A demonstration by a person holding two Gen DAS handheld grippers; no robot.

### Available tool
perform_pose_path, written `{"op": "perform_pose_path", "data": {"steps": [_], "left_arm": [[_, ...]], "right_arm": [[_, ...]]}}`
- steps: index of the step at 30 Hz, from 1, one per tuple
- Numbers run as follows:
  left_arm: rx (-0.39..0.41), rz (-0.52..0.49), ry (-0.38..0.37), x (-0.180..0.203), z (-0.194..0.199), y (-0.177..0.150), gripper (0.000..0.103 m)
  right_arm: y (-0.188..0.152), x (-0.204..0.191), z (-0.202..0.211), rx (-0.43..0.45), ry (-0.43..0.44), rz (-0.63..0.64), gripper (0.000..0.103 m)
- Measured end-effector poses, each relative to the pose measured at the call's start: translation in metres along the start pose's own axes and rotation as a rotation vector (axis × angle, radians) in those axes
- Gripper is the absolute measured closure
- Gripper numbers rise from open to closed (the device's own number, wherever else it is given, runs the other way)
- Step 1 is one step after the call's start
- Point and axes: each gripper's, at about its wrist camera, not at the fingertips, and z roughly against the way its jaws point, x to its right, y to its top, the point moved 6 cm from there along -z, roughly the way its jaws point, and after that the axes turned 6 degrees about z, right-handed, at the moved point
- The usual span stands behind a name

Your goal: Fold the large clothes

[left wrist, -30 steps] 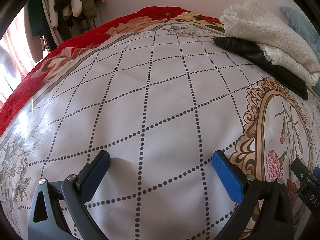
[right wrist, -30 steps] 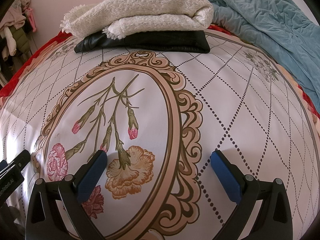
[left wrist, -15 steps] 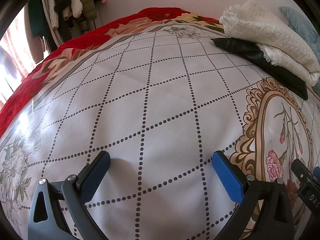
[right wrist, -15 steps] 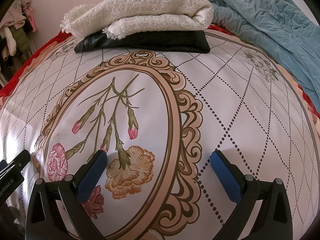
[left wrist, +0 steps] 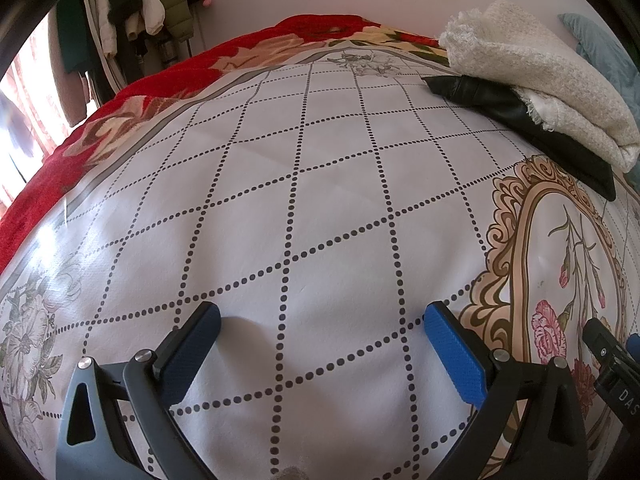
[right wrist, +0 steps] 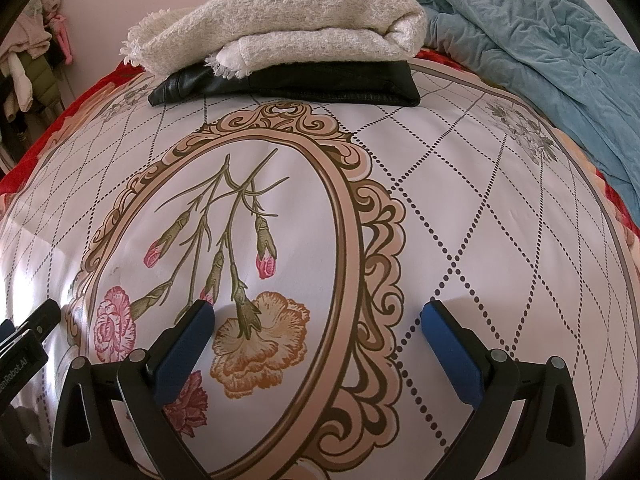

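A folded cream knit garment (right wrist: 288,28) lies on a folded black leather garment (right wrist: 320,84) at the far side of the bed; both show in the left wrist view too, cream knit (left wrist: 536,88) over black leather (left wrist: 520,120). A crumpled teal garment (right wrist: 552,64) spreads at the far right. My left gripper (left wrist: 320,316) hovers open over the dotted grid of the bedsheet (left wrist: 312,200), holding nothing. My right gripper (right wrist: 318,314) is open above the printed flower medallion (right wrist: 248,280), well short of the clothes.
A red floral blanket (left wrist: 120,120) borders the bed's left and far edges. Clothes hang on a rack (left wrist: 152,8) by the wall at the far left. The other gripper's black body (left wrist: 616,368) shows at the right edge of the left wrist view.
The left wrist view has tilted slightly, so the bed sits a little lower in frame. The right gripper has not moved. Both stay open.
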Motion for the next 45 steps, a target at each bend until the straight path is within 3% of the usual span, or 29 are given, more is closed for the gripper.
{"op": "perform_pose_path", "data": {"steps": [45], "left_arm": [[0.000, 0.003, -0.002, -0.0004, -0.0042, 0.0023, 0.000]], "right_arm": [[0.0001, -0.0002, -0.0002, 0.000, 0.001, 0.001, 0.000]]}}
